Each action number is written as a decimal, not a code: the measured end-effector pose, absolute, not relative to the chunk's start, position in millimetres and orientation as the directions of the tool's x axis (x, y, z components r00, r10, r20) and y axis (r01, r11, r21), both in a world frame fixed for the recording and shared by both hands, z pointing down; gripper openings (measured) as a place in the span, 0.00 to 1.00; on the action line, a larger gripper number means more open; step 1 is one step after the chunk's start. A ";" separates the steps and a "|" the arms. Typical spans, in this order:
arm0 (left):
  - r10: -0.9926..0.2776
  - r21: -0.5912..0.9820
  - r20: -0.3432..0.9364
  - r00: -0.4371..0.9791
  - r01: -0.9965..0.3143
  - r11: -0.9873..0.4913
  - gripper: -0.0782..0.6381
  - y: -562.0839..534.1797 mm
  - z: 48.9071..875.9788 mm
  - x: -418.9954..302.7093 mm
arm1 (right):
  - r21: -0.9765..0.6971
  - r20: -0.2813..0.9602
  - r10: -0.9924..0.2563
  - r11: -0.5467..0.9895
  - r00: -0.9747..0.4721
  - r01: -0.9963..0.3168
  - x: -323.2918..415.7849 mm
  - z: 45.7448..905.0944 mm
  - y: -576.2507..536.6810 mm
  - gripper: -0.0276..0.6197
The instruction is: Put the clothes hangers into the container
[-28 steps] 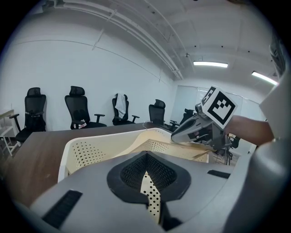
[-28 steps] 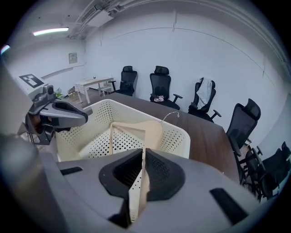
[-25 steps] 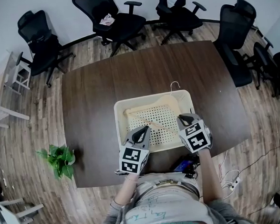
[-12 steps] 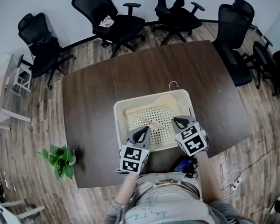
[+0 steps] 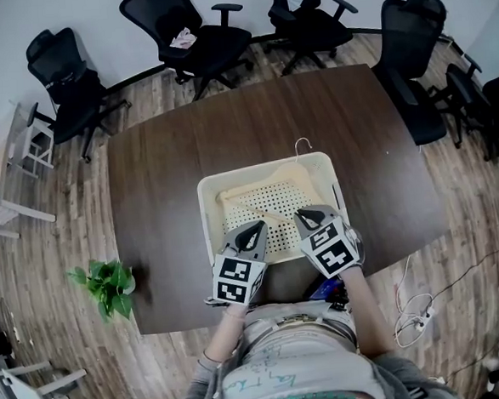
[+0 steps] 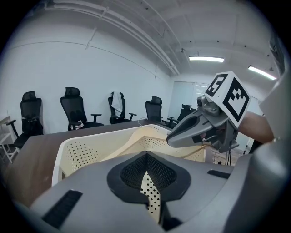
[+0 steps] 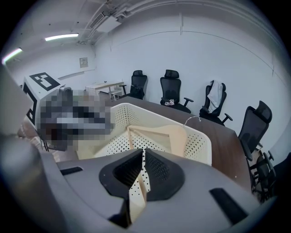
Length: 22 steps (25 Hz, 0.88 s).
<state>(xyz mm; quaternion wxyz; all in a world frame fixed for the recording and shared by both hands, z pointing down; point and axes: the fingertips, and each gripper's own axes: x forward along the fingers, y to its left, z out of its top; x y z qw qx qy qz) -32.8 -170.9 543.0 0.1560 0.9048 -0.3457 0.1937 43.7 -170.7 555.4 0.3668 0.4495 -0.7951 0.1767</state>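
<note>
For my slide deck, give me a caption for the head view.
Left gripper and right gripper at the near rim of a basket holding a hanger.

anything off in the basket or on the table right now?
One thing: the wooden hanger leans along the far wall of the basket, and its metal hook pokes up over the rim, so it isn't lying flat inside. Nothing looks spilled or damaged on the table.
</note>
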 end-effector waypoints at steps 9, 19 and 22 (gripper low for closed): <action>-0.548 0.166 0.437 0.714 -0.662 -0.731 0.12 -161.6 536.2 -15.5 | 0.006 0.718 -0.591 0.535 -0.369 -0.845 34.7 552.0 -162.0 0.09; -0.584 0.161 0.374 0.720 -0.670 -0.724 0.12 -160.8 518.0 -9.6 | 0.025 0.665 -0.640 0.534 -0.385 -0.845 27.6 544.8 -161.3 0.09; -0.594 0.163 0.358 0.721 -0.674 -0.720 0.12 -159.5 510.2 -11.1 | 0.022 0.640 -0.659 0.530 -0.395 -0.848 23.7 536.2 -159.3 0.09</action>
